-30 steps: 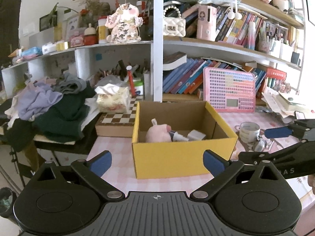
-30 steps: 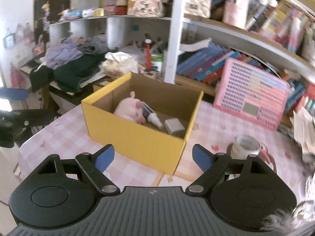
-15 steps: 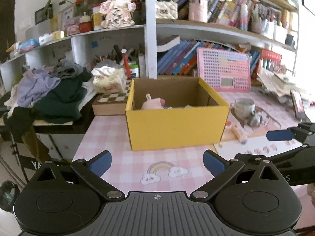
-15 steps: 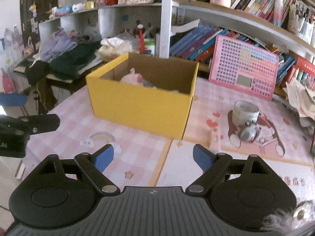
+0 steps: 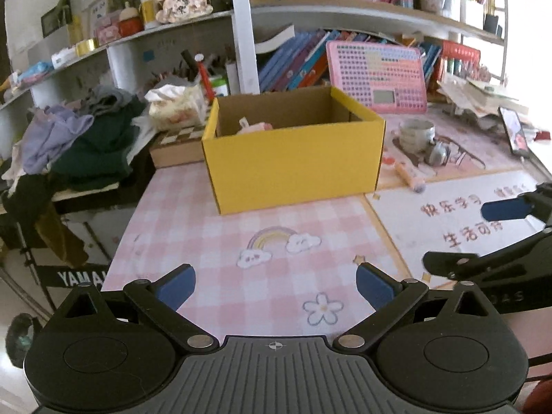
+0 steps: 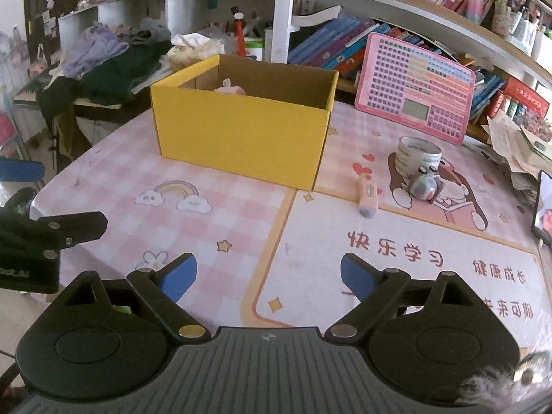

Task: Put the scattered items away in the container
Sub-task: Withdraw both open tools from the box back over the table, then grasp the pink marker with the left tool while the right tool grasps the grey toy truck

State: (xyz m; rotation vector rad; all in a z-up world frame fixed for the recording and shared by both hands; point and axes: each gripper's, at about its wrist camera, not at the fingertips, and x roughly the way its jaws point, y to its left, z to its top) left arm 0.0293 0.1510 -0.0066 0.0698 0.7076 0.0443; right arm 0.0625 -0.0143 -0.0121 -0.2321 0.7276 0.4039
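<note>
A yellow cardboard box (image 5: 293, 165) (image 6: 241, 138) stands on the pink table mat, with a pink plush toy (image 5: 253, 127) (image 6: 229, 89) showing over its rim. To its right lie a pink tube (image 6: 367, 195) (image 5: 408, 174), a tape roll (image 6: 417, 154) (image 5: 415, 134) and a small grey round item (image 6: 426, 184) (image 5: 436, 153). My left gripper (image 5: 276, 284) is open and empty, low over the mat in front of the box. My right gripper (image 6: 267, 276) is open and empty, nearer the tube.
A pink calculator board (image 6: 415, 86) leans on the bookshelf behind. A pile of clothes (image 5: 86, 138) lies at the left on a side table. A phone (image 6: 543, 214) and papers (image 6: 517, 145) lie at the right edge. The table's left edge (image 5: 127, 224) drops off.
Both grippers have drawn back and down from the box, which now looks smaller and farther. The box's inside is mostly hidden now. Both stay open and empty.
</note>
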